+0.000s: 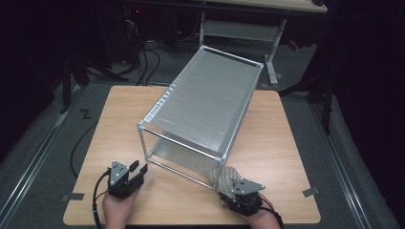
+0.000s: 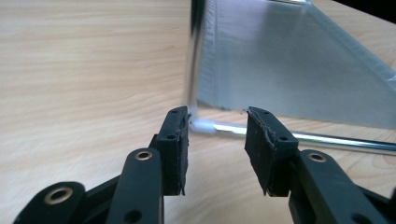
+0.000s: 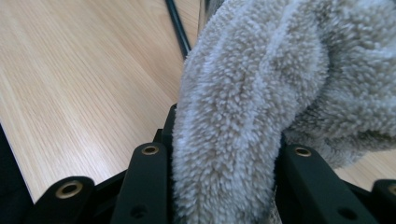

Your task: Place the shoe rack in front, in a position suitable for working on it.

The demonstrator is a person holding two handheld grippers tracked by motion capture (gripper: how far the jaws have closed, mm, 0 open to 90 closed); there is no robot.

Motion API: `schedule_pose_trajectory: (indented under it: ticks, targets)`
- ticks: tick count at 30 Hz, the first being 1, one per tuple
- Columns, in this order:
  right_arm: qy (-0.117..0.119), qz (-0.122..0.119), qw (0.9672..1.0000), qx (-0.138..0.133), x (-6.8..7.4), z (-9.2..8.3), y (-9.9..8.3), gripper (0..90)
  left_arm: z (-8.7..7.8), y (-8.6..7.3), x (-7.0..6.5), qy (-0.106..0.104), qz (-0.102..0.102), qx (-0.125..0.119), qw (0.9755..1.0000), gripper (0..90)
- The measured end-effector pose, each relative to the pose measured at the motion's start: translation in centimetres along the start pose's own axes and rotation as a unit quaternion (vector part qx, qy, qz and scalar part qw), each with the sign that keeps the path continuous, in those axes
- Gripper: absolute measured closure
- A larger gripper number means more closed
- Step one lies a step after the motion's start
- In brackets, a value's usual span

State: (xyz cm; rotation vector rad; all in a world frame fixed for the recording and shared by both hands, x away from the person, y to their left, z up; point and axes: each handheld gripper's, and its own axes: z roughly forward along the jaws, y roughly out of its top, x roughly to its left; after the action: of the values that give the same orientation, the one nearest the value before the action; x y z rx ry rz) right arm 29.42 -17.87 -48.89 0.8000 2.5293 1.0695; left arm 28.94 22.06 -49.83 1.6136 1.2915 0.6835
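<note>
A metal shelf rack point(image 1: 205, 102) with two ribbed shelves lies diagonally across the middle of the wooden surface point(image 1: 119, 109), its far end overhanging the far edge. Near the near edge, the right gripper point(image 1: 228, 180) is clamped on a fluffy grey cloth point(image 3: 261, 93), bunched between its jaws and pressed against the rack's near right corner post. The left gripper point(image 2: 217, 135), toward the near left corner, stands with its jaws apart and nothing between them, just before the rack's near left corner, where the white joint meets the bottom rail point(image 2: 327, 140).
</note>
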Motion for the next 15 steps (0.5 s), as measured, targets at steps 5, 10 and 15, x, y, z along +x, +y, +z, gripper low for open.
schedule_pose_trajectory:
  ticks: [5,10,15]
  targets:
    - [0.022,-0.019,0.9996,-0.002,0.5,1.4,1.2,65.6,-1.4,-0.6,-0.1,0.002,0.01,-0.002,1.0,58.3]
    - [0.04,-0.03,0.9987,-0.004,1.0,2.3,2.1,65.6,-2.3,-1.0,-1.1,-0.015,0.032,-0.006,0.9993,58.1]
    - [0.058,-0.041,0.9975,-0.008,1.9,3.5,3.2,65.4,-2.6,-1.4,-2.5,-0.038,0.047,0.001,0.9982,57.6]
